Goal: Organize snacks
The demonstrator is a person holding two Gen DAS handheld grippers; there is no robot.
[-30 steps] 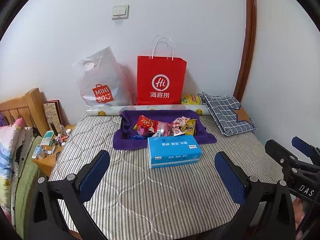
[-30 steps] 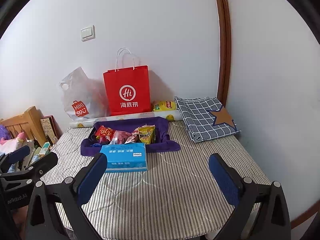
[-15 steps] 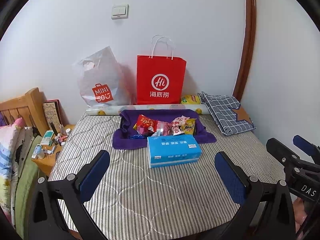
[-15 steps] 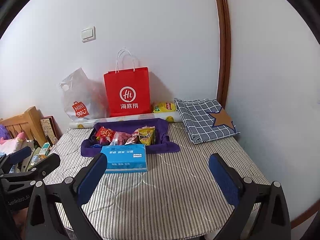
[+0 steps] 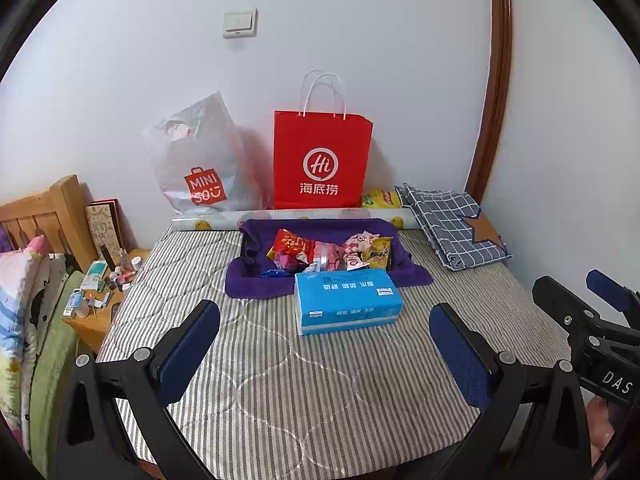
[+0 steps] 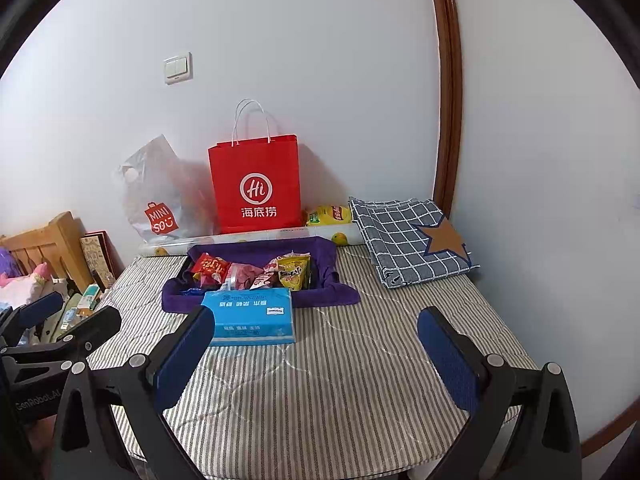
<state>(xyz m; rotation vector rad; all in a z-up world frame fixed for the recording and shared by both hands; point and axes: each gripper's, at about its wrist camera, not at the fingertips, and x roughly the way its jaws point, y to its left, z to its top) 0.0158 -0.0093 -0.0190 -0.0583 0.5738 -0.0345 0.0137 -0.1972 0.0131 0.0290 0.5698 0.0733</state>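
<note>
Several snack packets (image 5: 328, 254) lie in a purple cloth-lined tray (image 5: 256, 284) at the back middle of a striped table; they also show in the right wrist view (image 6: 256, 272). A blue tissue pack (image 5: 346, 300) lies in front of the tray, seen too in the right wrist view (image 6: 250, 316). My left gripper (image 5: 324, 344) is open and empty, well short of the pack. My right gripper (image 6: 316, 344) is open and empty, to the right of the pack.
A red paper bag (image 5: 322, 160) and a grey plastic bag (image 5: 196, 164) stand against the wall. A rolled sheet (image 5: 208, 224) lies behind the tray. A folded checked cloth (image 5: 452, 228) lies at the back right. A cluttered nightstand (image 5: 96, 292) stands left.
Both grippers have shifted only slightly; the right gripper drifted a little forward. Both stay open and empty.
</note>
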